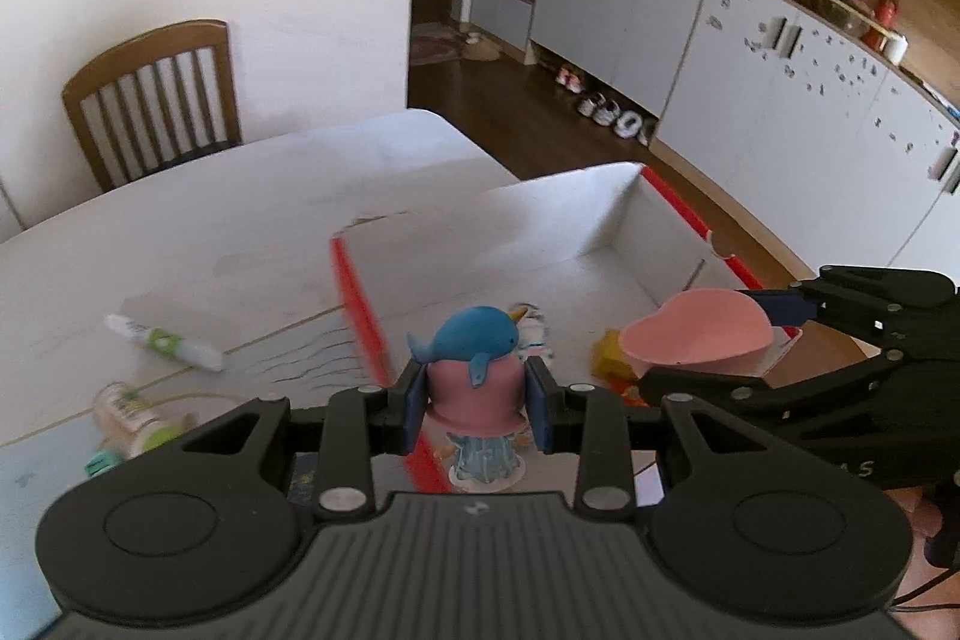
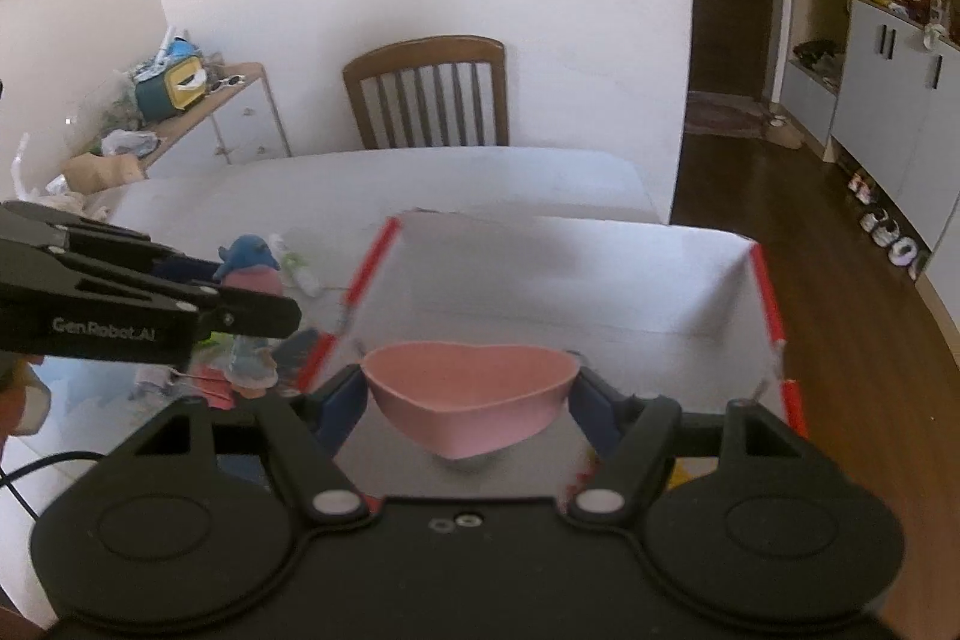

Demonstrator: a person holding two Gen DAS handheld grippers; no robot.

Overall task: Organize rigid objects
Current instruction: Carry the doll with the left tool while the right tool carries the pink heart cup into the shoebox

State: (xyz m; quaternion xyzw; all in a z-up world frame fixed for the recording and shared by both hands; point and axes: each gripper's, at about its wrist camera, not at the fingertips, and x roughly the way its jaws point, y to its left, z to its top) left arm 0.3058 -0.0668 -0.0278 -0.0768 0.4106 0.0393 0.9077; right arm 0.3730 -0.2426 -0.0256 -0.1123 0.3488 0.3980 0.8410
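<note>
- A white counter is seen spread beneath both tools, with a wooden slat-backed chair drawn up at its far edge.
- A large white box trimmed in red along its edges is shown open-topped at the counter's right side, its far right corner close to the counter's edge above the dark wooden floor.
- The right hand-held gripper is pictured with its jaws set wide and pressed against both sides of a pink heart-shaped bowl, which is held upright above the near part of the box.
- The left hand-held gripper is shown clamped, jaws narrow, on the pink body of a small figurine topped by a blue narwhal; the figurine is carried upright over the box's near left red edge.
- A second small figure in pale blue is glimpsed directly below the held one, partly hidden by the blue pads.
- A white and green tube is seen lying on its side on the counter, left of the box and apart from it.
- A small blurred jar with a green cap lies nearer the counter's front left; its label cannot be read.
</note>
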